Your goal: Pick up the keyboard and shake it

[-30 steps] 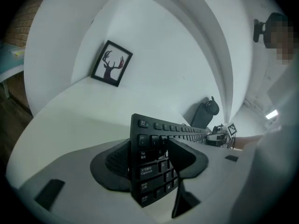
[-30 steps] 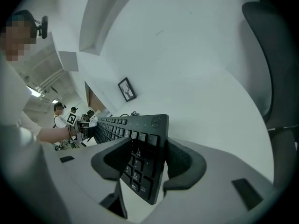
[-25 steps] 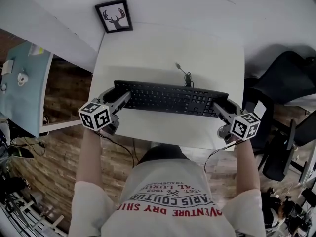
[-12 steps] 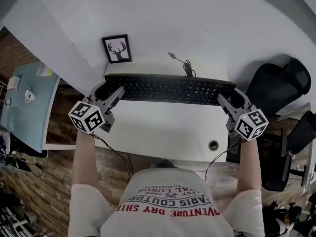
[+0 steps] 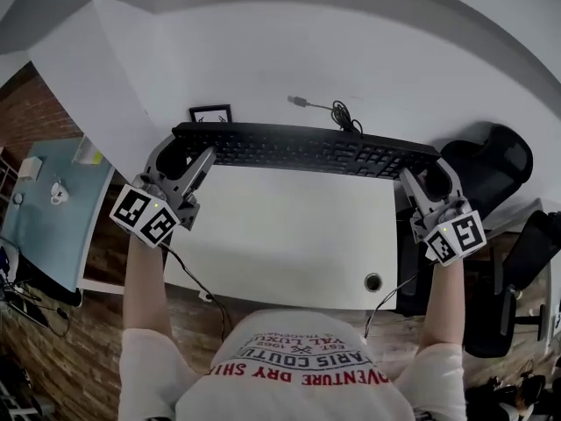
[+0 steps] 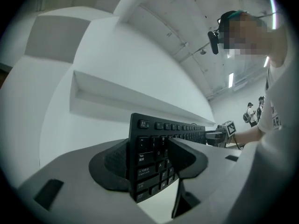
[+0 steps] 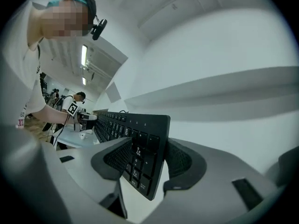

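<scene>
A long black keyboard (image 5: pixel 307 150) hangs in the air above the white table (image 5: pixel 289 235), tilted with its keys toward me. My left gripper (image 5: pixel 181 160) is shut on its left end, and my right gripper (image 5: pixel 425 175) is shut on its right end. In the left gripper view the keyboard (image 6: pixel 154 160) stands on edge between the two pads, with my left gripper (image 6: pixel 150 161) clamped over the key side and the back. The right gripper view shows the same hold on the keyboard (image 7: pixel 140 148) by my right gripper (image 7: pixel 148 164). Its cable (image 5: pixel 337 110) trails off behind.
A small framed deer picture (image 5: pixel 209 113) peeks out behind the keyboard's left end. A black office chair (image 5: pixel 491 160) stands to the right of the table. A light blue desk (image 5: pixel 48 209) is at the left. The table has a cable hole (image 5: pixel 373 281) near its front right.
Both grippers have lifted the keyboard off the table and carried it up and away from me; it now covers most of the deer picture.
</scene>
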A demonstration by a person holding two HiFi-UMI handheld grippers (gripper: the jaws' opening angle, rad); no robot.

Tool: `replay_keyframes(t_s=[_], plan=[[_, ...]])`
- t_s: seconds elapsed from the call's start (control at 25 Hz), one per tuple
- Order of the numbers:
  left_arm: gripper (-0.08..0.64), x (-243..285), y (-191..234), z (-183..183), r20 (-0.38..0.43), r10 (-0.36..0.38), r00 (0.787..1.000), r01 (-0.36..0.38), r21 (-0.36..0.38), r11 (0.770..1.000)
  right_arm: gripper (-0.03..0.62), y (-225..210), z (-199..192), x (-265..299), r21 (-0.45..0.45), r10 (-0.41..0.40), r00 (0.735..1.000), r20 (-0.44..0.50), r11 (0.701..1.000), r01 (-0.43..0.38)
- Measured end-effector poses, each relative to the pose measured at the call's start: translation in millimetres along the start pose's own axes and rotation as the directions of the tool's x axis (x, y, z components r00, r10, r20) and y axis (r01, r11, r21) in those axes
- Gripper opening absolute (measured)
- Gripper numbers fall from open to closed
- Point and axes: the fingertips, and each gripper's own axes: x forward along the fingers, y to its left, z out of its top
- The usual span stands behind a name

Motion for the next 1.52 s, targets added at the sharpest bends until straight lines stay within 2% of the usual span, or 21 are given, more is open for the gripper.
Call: replay_keyframes(t_s=[0.2,0.4,0.64,0.88,1.0,1.16,1.32,1.52], plan=[[0.252,-17,-1,38,0.145,-0.036,0.989,0.021,0.102,0.995,0.235,18,35,-5,-0.138,-0.036,0.991,0.125,0.989,0.053],[0.252,-27,-13,46,0.220,-0.054,0.974,0.027,0.124,0.992,0.236,26,54,-21,-0.235,-0.045,0.982,0.185,0.968,0.088],[0.253,-26,-6,45,0.219,-0.038,0.975,0.015,0.105,0.994,0.238,26,58,-13,-0.226,-0.039,0.986,0.163,0.971,0.076],[0.255,-18,20,19,0.175,-0.013,0.984,0.019,-0.032,0.999,0.238,31,58,3,-0.248,-0.011,0.994,0.107,0.968,0.037],[0.256,-14,39,16,0.183,-0.011,0.983,0.022,-0.054,0.998,0.238,36,61,18,-0.238,-0.031,0.996,0.081,0.970,0.049],[0.270,-11,56,29,0.237,-0.008,0.971,0.017,-0.039,0.999,0.238,49,72,26,-0.259,-0.058,0.993,0.106,0.962,0.084],[0.272,-12,55,40,0.274,-0.048,0.960,0.050,0.001,0.999,0.238,60,92,21,-0.265,-0.083,0.974,0.211,0.954,0.139],[0.272,-28,51,45,0.308,-0.101,0.946,0.092,0.044,0.995,0.238,85,92,1,-0.336,-0.095,0.956,0.277,0.923,0.189]])
